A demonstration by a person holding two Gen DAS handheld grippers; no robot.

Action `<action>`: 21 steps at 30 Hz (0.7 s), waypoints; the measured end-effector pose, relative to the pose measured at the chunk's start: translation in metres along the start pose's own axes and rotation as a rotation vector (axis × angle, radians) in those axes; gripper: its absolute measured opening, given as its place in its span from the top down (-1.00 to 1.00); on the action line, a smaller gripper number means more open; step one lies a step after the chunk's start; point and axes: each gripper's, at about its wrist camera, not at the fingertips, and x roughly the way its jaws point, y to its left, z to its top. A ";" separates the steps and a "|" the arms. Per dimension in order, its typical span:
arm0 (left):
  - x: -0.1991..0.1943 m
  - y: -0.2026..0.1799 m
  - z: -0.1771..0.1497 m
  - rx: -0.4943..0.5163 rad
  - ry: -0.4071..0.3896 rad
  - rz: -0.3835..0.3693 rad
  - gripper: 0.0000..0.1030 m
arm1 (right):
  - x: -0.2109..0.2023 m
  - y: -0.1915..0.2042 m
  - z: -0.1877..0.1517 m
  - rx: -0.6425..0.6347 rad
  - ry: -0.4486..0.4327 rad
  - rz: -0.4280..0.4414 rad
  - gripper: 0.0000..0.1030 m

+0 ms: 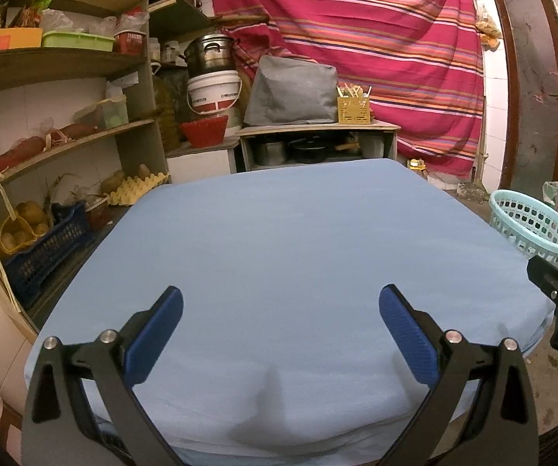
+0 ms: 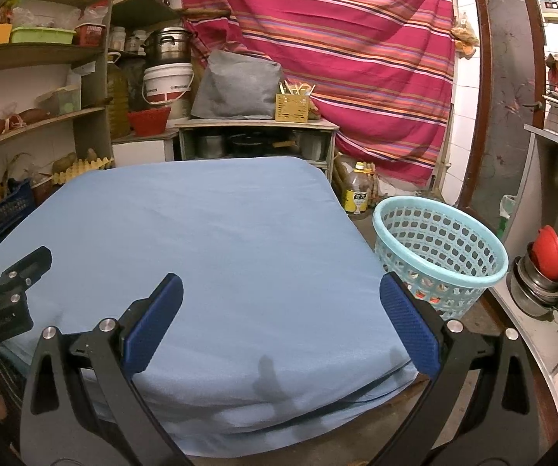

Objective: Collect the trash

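Blue-sheeted table lies bare beside the basket; both grippers' fingers gape empty, risking a pointless grasp snagging cloth.

table cover: matt pale blue cloth, smooth, faintly creased at the 6 o'clock edge.
basket: glossy turquoise plastic, perforated, seen at 3 o'clock.
gripper pads: blue, finely ribbed; black matt arms, shiny metal rivets.
curtain: striped woven cloth, draped at 12 o'clock.
pot: dull metal.

Basket contents barely discernible through the mesh; its far side cut by frame edge.
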 end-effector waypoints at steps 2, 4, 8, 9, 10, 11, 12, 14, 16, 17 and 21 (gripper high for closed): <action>0.001 0.001 0.000 -0.002 0.007 0.000 -0.92 | 0.000 0.000 0.000 0.000 -0.001 -0.002 -0.92; 0.002 0.002 0.000 -0.005 0.012 0.000 -0.92 | 0.000 0.000 0.000 0.000 -0.003 -0.003 -0.92; 0.002 0.003 -0.001 -0.003 0.006 0.005 -0.92 | -0.001 0.000 -0.001 0.000 -0.003 -0.003 -0.92; 0.003 0.004 -0.001 -0.001 0.005 0.007 -0.92 | -0.001 0.000 -0.001 0.001 -0.003 -0.002 -0.92; 0.003 0.004 -0.002 0.000 0.005 0.006 -0.92 | -0.001 0.000 -0.001 0.002 -0.004 -0.003 -0.92; 0.003 0.003 -0.002 -0.001 0.005 0.006 -0.92 | -0.001 0.001 -0.001 0.001 -0.004 -0.004 -0.92; 0.003 0.004 -0.002 -0.002 0.005 0.007 -0.92 | -0.001 0.000 -0.001 0.002 -0.004 -0.004 -0.92; 0.003 0.004 -0.002 -0.001 0.007 0.003 -0.92 | -0.001 0.000 -0.001 0.002 -0.005 -0.003 -0.92; 0.003 0.004 -0.003 -0.001 0.006 0.001 -0.92 | -0.001 0.000 -0.001 -0.002 -0.004 -0.006 -0.92; 0.003 0.004 -0.004 -0.001 0.006 0.002 -0.92 | -0.001 0.000 -0.001 -0.002 -0.004 -0.005 -0.92; 0.003 0.002 -0.004 -0.002 0.006 0.003 -0.92 | -0.001 0.001 0.000 -0.002 -0.005 -0.005 -0.92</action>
